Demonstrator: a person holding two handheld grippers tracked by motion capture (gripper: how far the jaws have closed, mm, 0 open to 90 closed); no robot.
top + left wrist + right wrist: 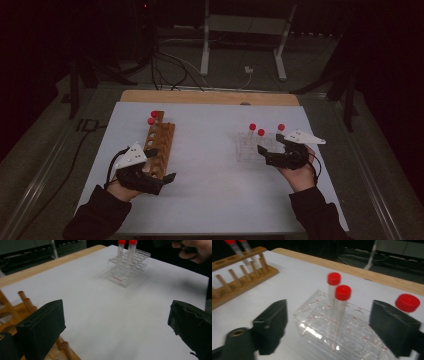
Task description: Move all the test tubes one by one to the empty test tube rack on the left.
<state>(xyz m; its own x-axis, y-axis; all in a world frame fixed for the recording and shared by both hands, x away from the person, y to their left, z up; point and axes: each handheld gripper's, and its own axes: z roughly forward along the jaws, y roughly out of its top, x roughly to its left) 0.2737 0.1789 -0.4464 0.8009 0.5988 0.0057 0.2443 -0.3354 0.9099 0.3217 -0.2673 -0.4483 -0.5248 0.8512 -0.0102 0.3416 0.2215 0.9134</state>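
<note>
The white table [210, 200] is bare between the wooden rack [161, 142] at left and the clear rack [250, 147] at right, where three red-capped tubes [261, 133] stand. A small red label on the clear rack cannot be read. The left gripper [159, 165] is held level beside the wooden rack's near end, jaws wide apart and empty. The right gripper [272, 147] is held at the clear rack's right side, jaws apart, nothing gripped.

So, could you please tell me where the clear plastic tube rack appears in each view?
High view: clear rack right of centre, by the right claw.
Left gripper view: top centre.
Right gripper view: centre, between the jaws.
Shared landmark: wooden rack.
</note>
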